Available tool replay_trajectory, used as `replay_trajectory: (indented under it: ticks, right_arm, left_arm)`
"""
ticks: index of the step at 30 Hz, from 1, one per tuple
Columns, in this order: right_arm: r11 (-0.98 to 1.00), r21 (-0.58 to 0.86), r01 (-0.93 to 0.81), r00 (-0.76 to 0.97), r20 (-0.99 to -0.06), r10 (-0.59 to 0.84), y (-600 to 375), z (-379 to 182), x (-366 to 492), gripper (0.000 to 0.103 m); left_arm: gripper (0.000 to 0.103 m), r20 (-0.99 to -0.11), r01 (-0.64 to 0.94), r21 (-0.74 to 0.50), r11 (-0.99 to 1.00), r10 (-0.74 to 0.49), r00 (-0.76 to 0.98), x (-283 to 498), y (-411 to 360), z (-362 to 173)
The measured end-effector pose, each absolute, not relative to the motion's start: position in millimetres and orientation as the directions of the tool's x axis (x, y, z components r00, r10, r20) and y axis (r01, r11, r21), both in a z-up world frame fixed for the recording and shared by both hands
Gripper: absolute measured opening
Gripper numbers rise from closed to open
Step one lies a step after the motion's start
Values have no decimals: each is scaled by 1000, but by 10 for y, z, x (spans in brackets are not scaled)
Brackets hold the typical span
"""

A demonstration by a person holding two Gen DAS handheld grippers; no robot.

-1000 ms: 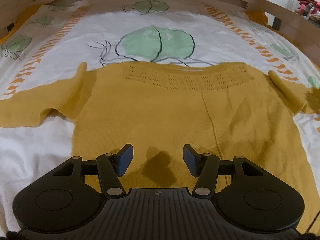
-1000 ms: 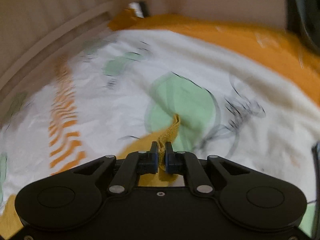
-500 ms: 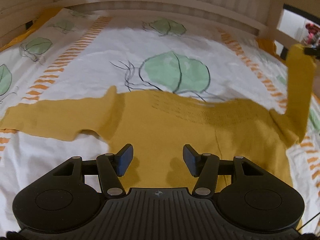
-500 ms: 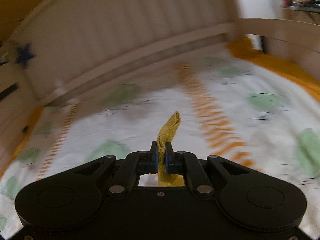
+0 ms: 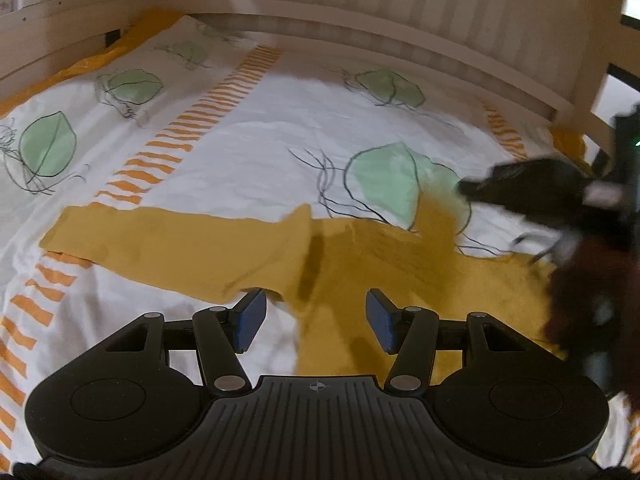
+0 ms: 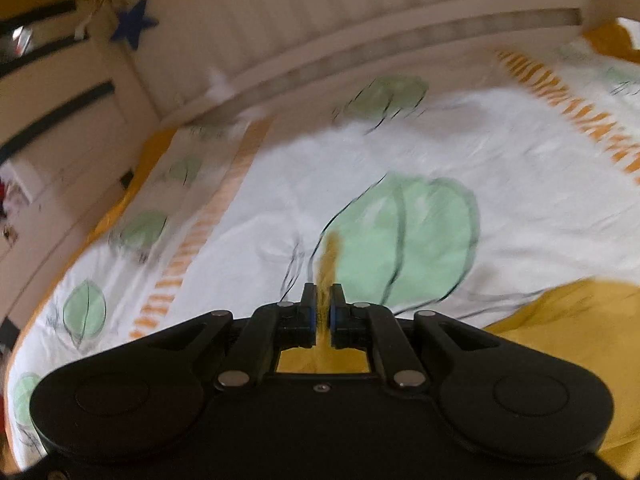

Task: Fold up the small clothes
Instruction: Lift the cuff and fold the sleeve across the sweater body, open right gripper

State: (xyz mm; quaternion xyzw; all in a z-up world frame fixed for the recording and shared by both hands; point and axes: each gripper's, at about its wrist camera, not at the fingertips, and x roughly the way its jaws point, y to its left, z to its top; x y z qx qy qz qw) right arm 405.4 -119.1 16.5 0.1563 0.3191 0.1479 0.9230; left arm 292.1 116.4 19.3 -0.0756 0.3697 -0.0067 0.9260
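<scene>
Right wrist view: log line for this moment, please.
right gripper: shut on sweater sleeve | left gripper: open, empty | sweater: on bedsheet

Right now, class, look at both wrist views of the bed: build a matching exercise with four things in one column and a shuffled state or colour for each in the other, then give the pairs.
Things:
1. left gripper
2. right gripper
3. sweater
4. star

States or colours:
A. mustard yellow, lying on the bedspread
B. dark blue, on the bed frame
C. jaws apart, holding nothing
D. clamped on a strip of yellow fabric

Pairs: 1-C, 2-D, 3-A, 4-B
</scene>
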Motion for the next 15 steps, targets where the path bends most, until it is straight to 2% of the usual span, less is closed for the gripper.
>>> replay_trajectory:
  ticks: [2,3,5,7,8,15]
  right_arm:
    - [907,376,-191,737,-555,385,-978,6,4089,14]
    - [905,377,-198,730,-560,393,-894,-65,4085,22]
    - [894,394,-212,711,-566,418,-769,-191,4073,26]
    - [884,412,-223,692,-572,441,-717,-274,4018,60]
    - [882,411,-231,690,-570,446,-716,-304,3998,67]
    - [912,328,-246,706,-584,400,-1215,-319,3631,68]
  left_arm:
    - [54,-683,-56,-147,988,-60,728,2939,1206,192]
    - [54,-685,-59,-150,987,-61,726,2951,1220,187]
    - [54,-690,-60,-168,984,-74,720,2955,1257,174]
    - [54,-697,-59,-202,978,-101,710,2977,1300,150]
    - [54,-699,-59,-218,974,-114,706,2984,1323,137]
    - [54,-705,-75,-308,948,-175,688,3005,1395,31]
